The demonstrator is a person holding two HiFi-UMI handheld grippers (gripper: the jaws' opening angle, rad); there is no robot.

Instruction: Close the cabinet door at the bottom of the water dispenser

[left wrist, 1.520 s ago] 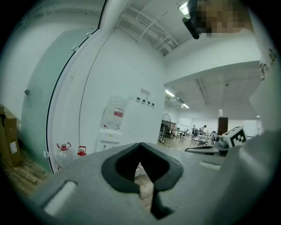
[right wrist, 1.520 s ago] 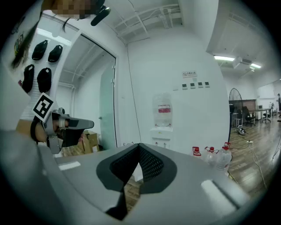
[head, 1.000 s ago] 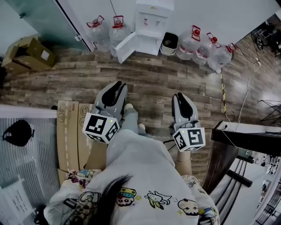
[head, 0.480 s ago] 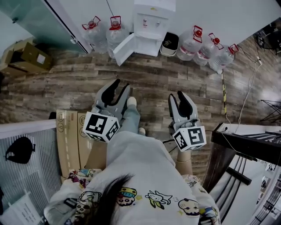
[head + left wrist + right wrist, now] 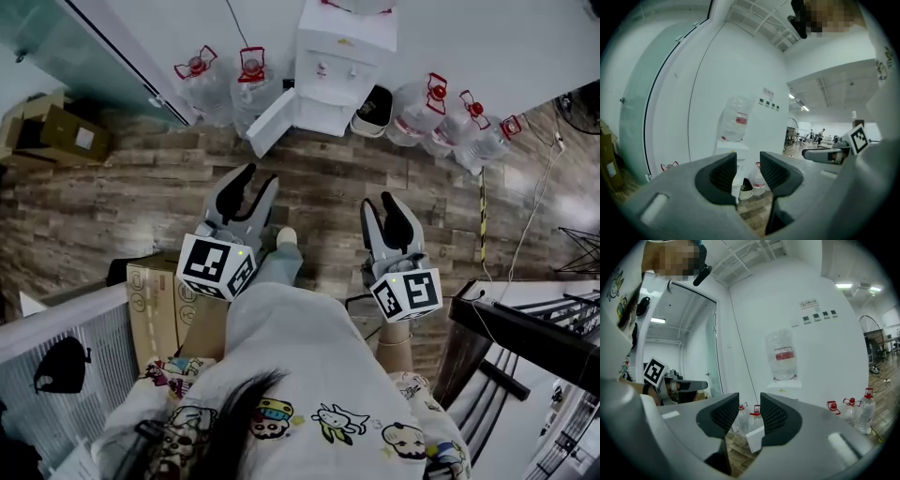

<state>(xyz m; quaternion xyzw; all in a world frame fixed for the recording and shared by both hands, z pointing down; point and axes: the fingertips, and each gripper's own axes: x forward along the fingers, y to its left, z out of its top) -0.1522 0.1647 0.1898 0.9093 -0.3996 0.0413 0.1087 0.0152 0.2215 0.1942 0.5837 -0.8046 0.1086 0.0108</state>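
Standing apart with nothing between them, the jaws of the left gripper (image 5: 260, 178) had just been opening, and so had those of the right gripper (image 5: 379, 200), equally empty. Both grippers pointed across the wooden floor (image 5: 141, 187) toward the water dispenser (image 5: 345, 52) against the white wall. Its bottom cabinet door (image 5: 270, 120) hung open, swung out to the left in the head view, well apart from both grippers. Water bottles (image 5: 246, 89) stood on either side of the dispenser.

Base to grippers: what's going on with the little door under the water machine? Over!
Left gripper and right gripper just opening, both empty. Cabinet door swung open, well ahead. Only wood floor between.
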